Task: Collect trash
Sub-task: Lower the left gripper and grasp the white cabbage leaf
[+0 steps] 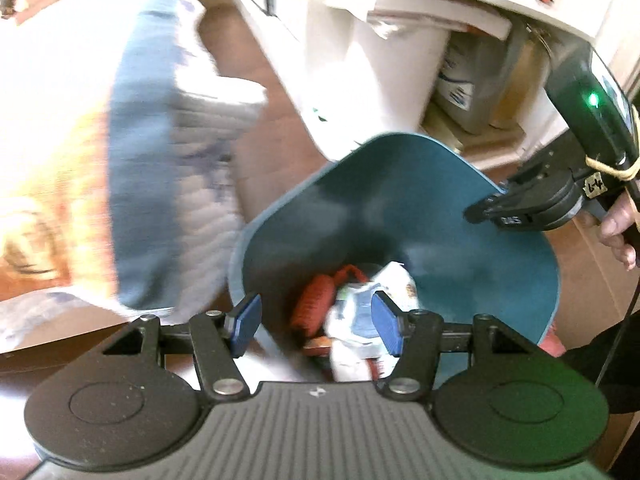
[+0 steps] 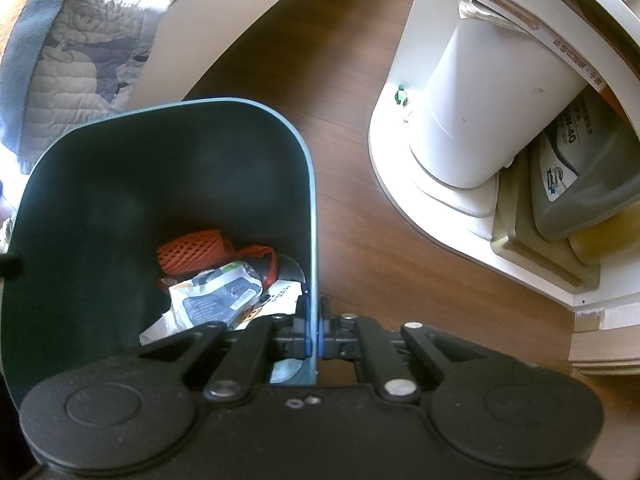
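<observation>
Above bin (image 1: pixel 400 184): left tool (image 1: pixel 316 326) wide, empty
Bin rim: right tool (image 2: pixel 314 330) clamped on it
Inside bin: orange net (image 2: pixel 192 254), wrappers (image 2: pixel 216 298)

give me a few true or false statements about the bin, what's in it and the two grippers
1. The right gripper is clamped on the rim of the teal bin. True.
2. The left gripper holds a piece of trash. False: its jaws stand apart with nothing between them, above the bin.
3. The bin is empty. False: an orange net and crumpled wrappers lie at the bottom.
4. The bin stands on a wooden floor. True.
5. A white container lies inside the bin. False: it sits on a shelf beside the bin.
</observation>
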Demonstrator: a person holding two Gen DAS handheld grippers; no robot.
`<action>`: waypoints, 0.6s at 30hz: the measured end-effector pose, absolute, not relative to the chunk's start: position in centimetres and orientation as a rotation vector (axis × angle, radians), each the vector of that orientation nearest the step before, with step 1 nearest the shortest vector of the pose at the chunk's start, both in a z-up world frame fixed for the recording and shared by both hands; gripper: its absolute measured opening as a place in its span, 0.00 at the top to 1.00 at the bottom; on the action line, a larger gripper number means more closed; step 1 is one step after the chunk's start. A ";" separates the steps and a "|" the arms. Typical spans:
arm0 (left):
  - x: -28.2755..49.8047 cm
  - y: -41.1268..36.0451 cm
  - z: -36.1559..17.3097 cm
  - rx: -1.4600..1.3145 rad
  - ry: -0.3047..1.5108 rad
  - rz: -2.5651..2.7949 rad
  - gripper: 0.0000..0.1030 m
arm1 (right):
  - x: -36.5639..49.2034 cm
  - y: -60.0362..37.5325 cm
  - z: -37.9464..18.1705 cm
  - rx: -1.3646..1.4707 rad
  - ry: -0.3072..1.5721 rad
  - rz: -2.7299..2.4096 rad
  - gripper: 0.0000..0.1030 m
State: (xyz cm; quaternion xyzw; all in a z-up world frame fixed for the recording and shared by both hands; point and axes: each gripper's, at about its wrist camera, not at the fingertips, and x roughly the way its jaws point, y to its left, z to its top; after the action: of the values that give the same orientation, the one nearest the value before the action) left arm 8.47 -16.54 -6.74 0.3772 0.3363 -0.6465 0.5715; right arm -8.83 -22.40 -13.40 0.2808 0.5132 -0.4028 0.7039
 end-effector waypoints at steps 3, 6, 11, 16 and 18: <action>10.9 -15.2 -5.5 0.860 0.770 -1.461 0.42 | -8.8 -22.4 -13.4 0.620 1.143 -0.894 0.97; 13.6 -14.0 -4.6 0.825 0.765 -1.390 0.40 | -8.8 -22.4 -13.5 0.614 1.146 -0.893 0.97; 19.0 -11.8 -4.3 0.736 0.793 -1.259 0.27 | -8.7 -22.4 -13.4 0.614 1.153 -0.897 0.97; 24.2 -9.3 -5.4 0.698 0.795 -1.078 0.27 | -8.1 -21.9 -13.3 0.558 1.155 -0.904 0.98; 26.5 -8.2 -6.2 0.697 0.773 -0.997 0.26 | -7.8 -21.5 -13.0 0.545 1.140 -0.912 0.98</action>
State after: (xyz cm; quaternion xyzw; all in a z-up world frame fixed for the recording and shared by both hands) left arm 26.51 -8.18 -6.20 0.3192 0.3539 -0.4566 0.7513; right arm -7.83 -21.49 -13.02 0.2456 0.5142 -0.4114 0.7114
